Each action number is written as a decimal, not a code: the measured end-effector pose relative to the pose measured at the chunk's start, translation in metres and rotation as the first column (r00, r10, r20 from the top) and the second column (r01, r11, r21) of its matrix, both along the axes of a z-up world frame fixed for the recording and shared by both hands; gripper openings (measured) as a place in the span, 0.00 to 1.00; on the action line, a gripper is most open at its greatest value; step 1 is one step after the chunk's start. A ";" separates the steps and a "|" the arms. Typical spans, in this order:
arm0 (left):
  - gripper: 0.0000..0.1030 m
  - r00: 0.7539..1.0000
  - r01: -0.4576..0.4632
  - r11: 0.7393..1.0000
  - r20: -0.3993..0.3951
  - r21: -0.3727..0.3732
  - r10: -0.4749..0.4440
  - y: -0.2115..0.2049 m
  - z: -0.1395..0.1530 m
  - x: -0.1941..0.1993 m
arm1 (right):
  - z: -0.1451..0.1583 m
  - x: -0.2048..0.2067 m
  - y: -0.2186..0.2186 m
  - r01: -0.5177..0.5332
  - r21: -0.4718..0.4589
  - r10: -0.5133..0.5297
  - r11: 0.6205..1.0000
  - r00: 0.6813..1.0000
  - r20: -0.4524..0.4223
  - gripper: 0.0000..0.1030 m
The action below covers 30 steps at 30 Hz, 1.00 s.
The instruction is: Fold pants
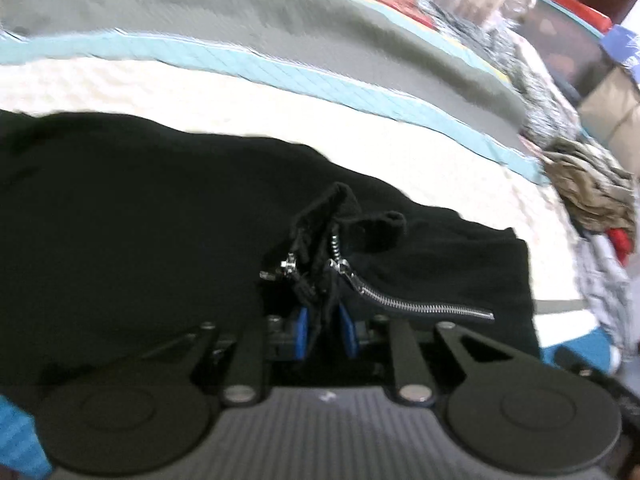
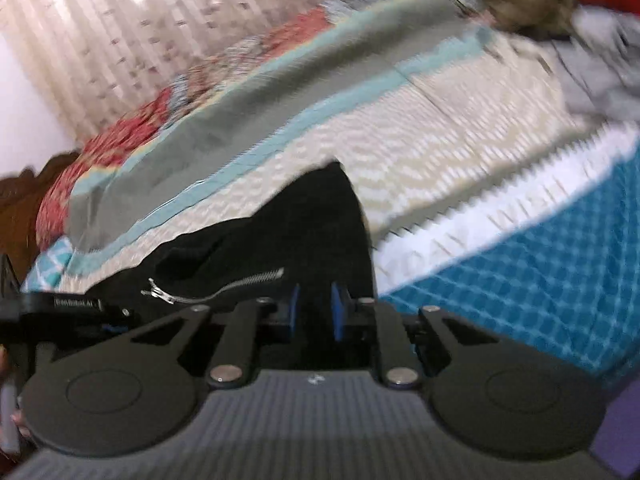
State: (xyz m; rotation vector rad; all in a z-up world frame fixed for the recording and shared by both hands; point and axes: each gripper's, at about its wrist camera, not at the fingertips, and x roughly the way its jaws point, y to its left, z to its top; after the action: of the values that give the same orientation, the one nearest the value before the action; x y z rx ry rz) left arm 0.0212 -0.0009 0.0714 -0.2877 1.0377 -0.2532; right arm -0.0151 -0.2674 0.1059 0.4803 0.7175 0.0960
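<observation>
The black pants lie spread on the bed, with silver zippers near the waist. My left gripper is shut on a bunched fold of the pants' waist, the cloth standing up between the blue pads. In the right wrist view the pants lie under my right gripper. Its blue pads stand a little apart with black cloth between them; whether they pinch it is unclear. The left gripper's body shows at the left edge there.
The bed has a cream quilted cover with light blue and grey-green bands, and a teal checked sheet at the near side. A heap of crumpled clothes lies at the bed's right end. A curtain hangs behind.
</observation>
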 end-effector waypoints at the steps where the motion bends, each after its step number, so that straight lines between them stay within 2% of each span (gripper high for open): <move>1: 0.19 1.000 -0.001 1.000 -0.018 0.002 0.001 0.003 -0.004 0.000 | -0.001 0.002 0.005 -0.022 -0.011 0.022 1.000 1.000 0.006 0.19; 3: 0.35 0.995 -0.003 1.000 -0.096 0.007 0.004 0.002 -0.020 0.003 | -0.019 0.018 0.018 -0.058 -0.032 0.056 0.998 0.997 -0.052 0.20; 5: 0.37 0.996 -0.009 1.000 -0.092 0.005 0.009 0.002 -0.028 0.002 | -0.044 0.031 0.029 -0.085 -0.062 0.073 0.994 0.983 -0.168 0.20; 7: 0.38 0.995 -0.016 1.000 -0.097 -0.015 0.014 0.005 -0.026 0.001 | -0.052 0.028 0.034 -0.102 -0.102 0.087 0.990 0.986 -0.139 0.19; 9: 0.45 0.995 -0.023 0.999 -0.102 -0.035 0.019 0.016 -0.018 -0.002 | -0.046 0.028 0.034 -0.105 -0.110 0.088 0.988 0.985 -0.147 0.19; 10: 0.45 0.996 -0.028 0.999 -0.089 -0.045 0.024 0.023 -0.012 -0.005 | -0.041 0.027 0.031 -0.099 -0.101 0.084 0.990 0.985 -0.148 0.19; 13: 0.47 1.000 -0.003 0.991 0.021 -0.130 0.006 0.053 0.012 -0.033 | -0.033 0.020 0.030 -0.097 -0.074 0.090 0.993 0.992 -0.092 0.22; 15: 0.54 0.996 -0.014 0.986 0.088 -0.166 0.029 0.076 0.027 -0.053 | -0.027 0.016 0.037 -0.113 -0.091 0.108 0.989 0.992 -0.064 0.22; 17: 0.56 0.988 -0.053 0.981 0.132 -0.187 0.078 0.104 0.034 -0.073 | -0.024 0.015 0.049 -0.148 -0.094 0.144 0.985 0.988 -0.051 0.22; 19: 0.63 0.975 -0.143 0.969 0.140 -0.199 0.173 0.139 0.036 -0.089 | -0.025 0.019 0.062 -0.185 -0.093 0.181 0.978 0.982 -0.053 0.22; 21: 0.77 0.943 -0.281 0.933 0.114 -0.226 0.312 0.178 0.028 -0.103 | -0.027 0.025 0.080 -0.234 -0.086 0.229 0.968 0.971 -0.065 0.22; 22: 0.78 0.923 -0.341 0.906 0.093 -0.250 0.373 0.196 0.022 -0.108 | -0.026 0.024 0.090 -0.256 -0.087 0.251 0.963 0.966 -0.069 0.22; 24: 0.78 0.873 -0.456 0.828 0.015 -0.325 0.487 0.234 0.005 -0.116 | -0.027 0.029 0.109 -0.305 -0.093 0.298 0.948 0.951 -0.083 0.22; 27: 0.82 0.818 -0.536 0.727 -0.050 -0.429 0.573 0.271 -0.014 -0.118 | -0.029 0.033 0.131 -0.362 -0.106 0.351 0.926 0.930 -0.110 0.22; 28: 0.83 0.801 -0.558 0.705 -0.063 -0.437 0.595 0.279 -0.019 -0.115 | -0.029 0.034 0.136 -0.376 -0.112 0.363 0.920 0.924 -0.117 0.22; 30: 0.83 0.788 -0.578 0.685 -0.085 -0.444 0.610 0.296 -0.023 -0.103 | -0.028 0.033 0.143 -0.392 -0.125 0.377 0.911 0.917 -0.130 0.22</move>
State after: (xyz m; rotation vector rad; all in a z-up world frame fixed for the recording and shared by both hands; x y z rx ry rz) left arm -0.0814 0.2951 0.0484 -1.0192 0.7501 0.1020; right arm 0.0180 -0.1247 0.0778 0.1958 0.9086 0.3887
